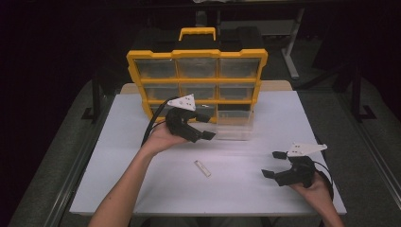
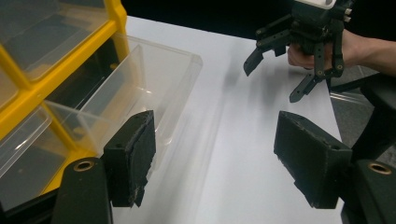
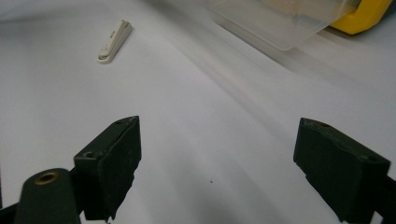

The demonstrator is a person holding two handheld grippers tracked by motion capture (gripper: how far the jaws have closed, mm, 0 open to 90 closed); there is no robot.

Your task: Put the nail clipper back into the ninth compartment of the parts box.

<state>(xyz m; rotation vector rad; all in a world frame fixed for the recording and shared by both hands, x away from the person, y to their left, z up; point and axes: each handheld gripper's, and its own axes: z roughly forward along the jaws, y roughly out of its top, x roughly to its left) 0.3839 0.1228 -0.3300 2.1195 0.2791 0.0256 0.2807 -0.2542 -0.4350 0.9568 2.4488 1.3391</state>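
A yellow organiser (image 1: 196, 53) with clear drawers stands at the back of the white table (image 1: 142, 189). Its bottom right drawer (image 1: 234, 125) is pulled out and looks empty. My left gripper (image 1: 208, 126) hovers just left of that drawer, open, with nothing between its jaws (image 2: 215, 158); the drawer's clear wall (image 2: 154, 79) lies beside its left jaw. A small flat white piece (image 1: 202, 168) lies on the table in the middle. My right gripper (image 1: 271, 164) is held low at the right, open and empty (image 3: 217, 163), pointing towards the white piece (image 3: 114, 41).
The organiser's yellow frame (image 2: 116, 18) and shut clear drawers are close on the left gripper's left. The right gripper (image 2: 272, 84) shows far off in the left gripper view. The drawer's front (image 3: 280, 18) and a yellow corner (image 3: 369, 14) show in the right gripper view.
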